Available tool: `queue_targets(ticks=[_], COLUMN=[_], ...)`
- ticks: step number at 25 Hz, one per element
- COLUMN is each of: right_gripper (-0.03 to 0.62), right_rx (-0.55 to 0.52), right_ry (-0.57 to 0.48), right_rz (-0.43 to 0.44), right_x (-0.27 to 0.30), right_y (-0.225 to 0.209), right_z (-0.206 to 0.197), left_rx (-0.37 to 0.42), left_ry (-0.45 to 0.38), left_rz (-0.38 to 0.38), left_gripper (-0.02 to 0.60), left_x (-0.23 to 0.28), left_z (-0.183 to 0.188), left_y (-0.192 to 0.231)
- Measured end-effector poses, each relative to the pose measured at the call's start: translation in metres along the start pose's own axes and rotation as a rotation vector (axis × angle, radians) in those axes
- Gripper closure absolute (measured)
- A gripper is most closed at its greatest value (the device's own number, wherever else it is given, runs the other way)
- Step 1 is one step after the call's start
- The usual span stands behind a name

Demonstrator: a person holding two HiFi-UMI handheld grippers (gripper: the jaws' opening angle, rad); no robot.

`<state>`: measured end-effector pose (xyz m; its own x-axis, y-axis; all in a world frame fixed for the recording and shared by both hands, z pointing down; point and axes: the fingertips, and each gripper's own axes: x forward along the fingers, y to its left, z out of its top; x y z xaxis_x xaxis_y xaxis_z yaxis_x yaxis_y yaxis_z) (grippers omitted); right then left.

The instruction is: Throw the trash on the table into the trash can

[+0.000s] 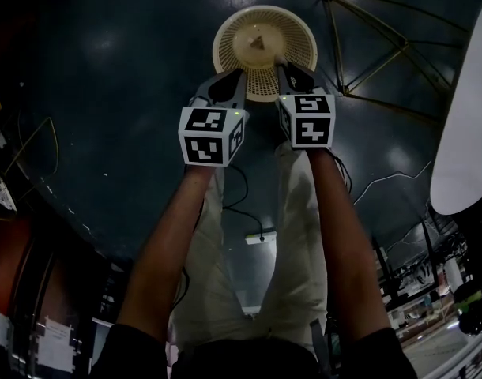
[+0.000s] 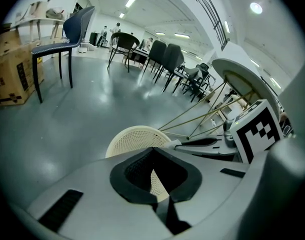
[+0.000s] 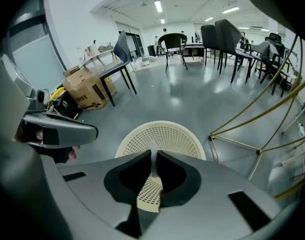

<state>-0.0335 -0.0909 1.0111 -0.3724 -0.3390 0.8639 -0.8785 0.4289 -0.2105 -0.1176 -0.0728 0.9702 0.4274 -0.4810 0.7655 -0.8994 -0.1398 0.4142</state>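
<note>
A cream mesh trash can (image 1: 264, 50) stands on the dark floor straight below me. Both grippers hang over its near rim. My right gripper (image 1: 288, 68) is shut on a thin whitish scrap of trash (image 3: 153, 163), which stands upright between its pads above the trash can (image 3: 162, 136). In the left gripper view the scrap (image 2: 176, 144) shows as a small white bit at the right gripper's tip. My left gripper (image 1: 229, 77) is beside it, its tips (image 2: 152, 150) meeting with nothing between them; only the trash can (image 2: 135, 139) shows through.
A white round tabletop (image 1: 462, 133) on a gold wire frame (image 1: 367, 61) stands to the right of the can. Dark chairs (image 3: 220, 39) and a cardboard box (image 3: 85, 91) are further off. A cable and a white power strip (image 1: 261, 238) lie on the floor by the person's legs.
</note>
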Motion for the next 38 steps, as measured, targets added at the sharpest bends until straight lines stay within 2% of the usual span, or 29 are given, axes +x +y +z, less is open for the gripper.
queue_targets(ticks=[3, 9, 11, 13, 14, 24, 30, 38], right_gripper=[0.545, 0.545, 0.54, 0.474, 0.467, 0.464, 0.52, 0.556], right_rx=[0.012, 0.041, 0.051, 0.043, 0.04, 0.052, 0.041, 0.032], right_ry=[0.006, 0.021, 0.018, 0.028, 0.037, 0.015, -0.003, -0.012], right_rz=[-0.004, -0.014, -0.005, 0.002, 0.003, 0.006, 0.007, 0.044], right_x=[0.01, 0.024, 0.028, 0.03, 0.03, 0.017, 0.002, -0.042], right_y=[-0.001, -0.006, -0.004, -0.002, -0.002, 0.001, 0.006, 0.021], right_z=[-0.007, -0.017, -0.018, -0.021, -0.023, -0.008, 0.004, 0.023], left_rx=[-0.004, -0.071, -0.059, -0.036, -0.025, -0.001, 0.012, 0.022], left_ry=[0.01, -0.013, -0.014, -0.006, -0.001, 0.005, -0.002, -0.005], left_rz=[0.004, -0.016, -0.015, -0.013, -0.011, -0.001, -0.003, 0.002], left_gripper=[0.568, 0.568, 0.568, 0.568, 0.568, 0.568, 0.568, 0.568], left_x=[0.006, 0.01, 0.013, 0.016, 0.016, 0.003, -0.007, -0.041], left_z=[-0.007, 0.0, 0.002, 0.0, -0.002, 0.0, 0.008, 0.022], left_y=[0.007, 0.009, 0.009, 0.009, 0.009, 0.012, 0.005, -0.011])
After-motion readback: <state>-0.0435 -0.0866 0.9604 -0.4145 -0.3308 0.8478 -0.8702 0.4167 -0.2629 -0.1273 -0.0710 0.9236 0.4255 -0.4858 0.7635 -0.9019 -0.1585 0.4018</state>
